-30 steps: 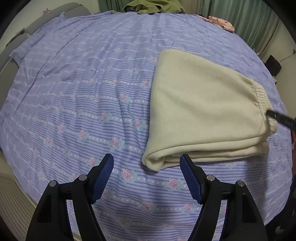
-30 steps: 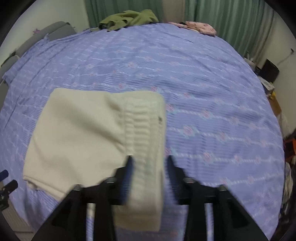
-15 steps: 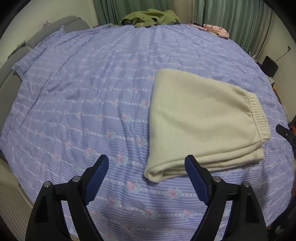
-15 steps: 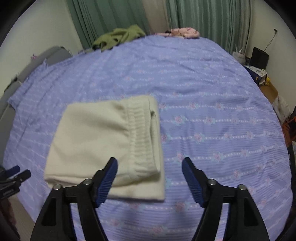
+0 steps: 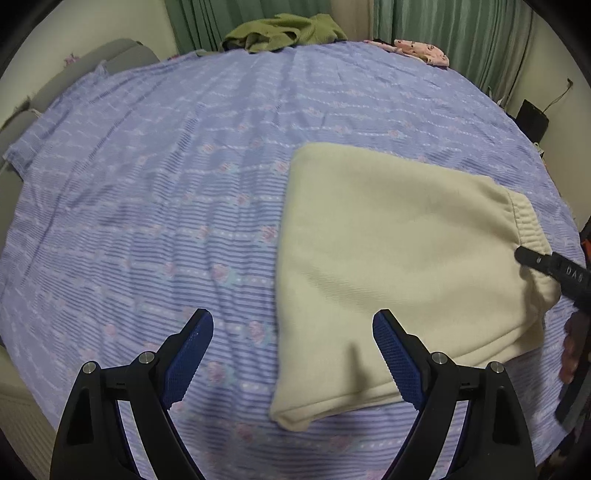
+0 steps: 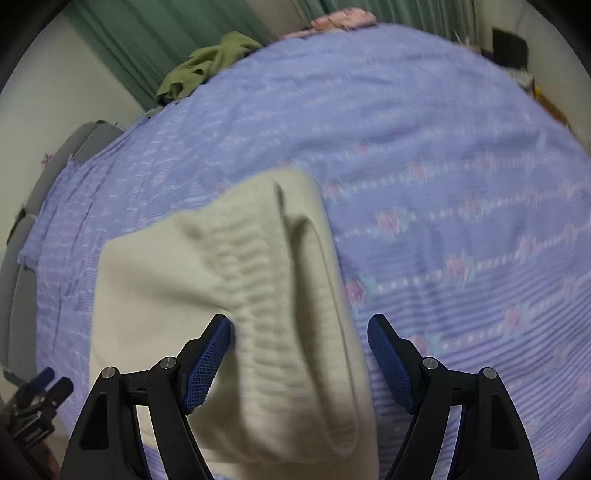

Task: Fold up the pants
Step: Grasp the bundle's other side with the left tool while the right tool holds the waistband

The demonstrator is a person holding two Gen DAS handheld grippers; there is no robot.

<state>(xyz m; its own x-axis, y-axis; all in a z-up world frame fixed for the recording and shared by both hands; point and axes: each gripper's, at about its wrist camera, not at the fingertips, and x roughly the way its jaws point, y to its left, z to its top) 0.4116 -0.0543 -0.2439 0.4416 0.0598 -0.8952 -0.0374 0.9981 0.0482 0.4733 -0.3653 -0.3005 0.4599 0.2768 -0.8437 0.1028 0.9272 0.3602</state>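
The cream pants [image 5: 399, 266] lie folded into a thick rectangle on the purple floral bedspread [image 5: 166, 177]. My left gripper [image 5: 291, 354] is open and empty, hovering over the folded edge at the pants' near left corner. My right gripper [image 6: 299, 358] is open, its jaws standing either side of the ribbed waistband [image 6: 266, 288] without closing on it. The right gripper's tip also shows in the left wrist view [image 5: 546, 266] at the waistband end. The left gripper shows in the right wrist view [image 6: 40, 395] at the lower left.
A green garment [image 5: 284, 31] and a pink patterned cloth [image 5: 421, 50] lie at the bed's far edge by green curtains. A grey headboard [image 5: 74, 74] is at the left. A black box [image 5: 532, 120] stands beyond the bed's right side.
Both grippers have moved back in toward the pants. The right gripper, which let go of the waistband a second ago, now straddles it again, open. The left gripper stays open.
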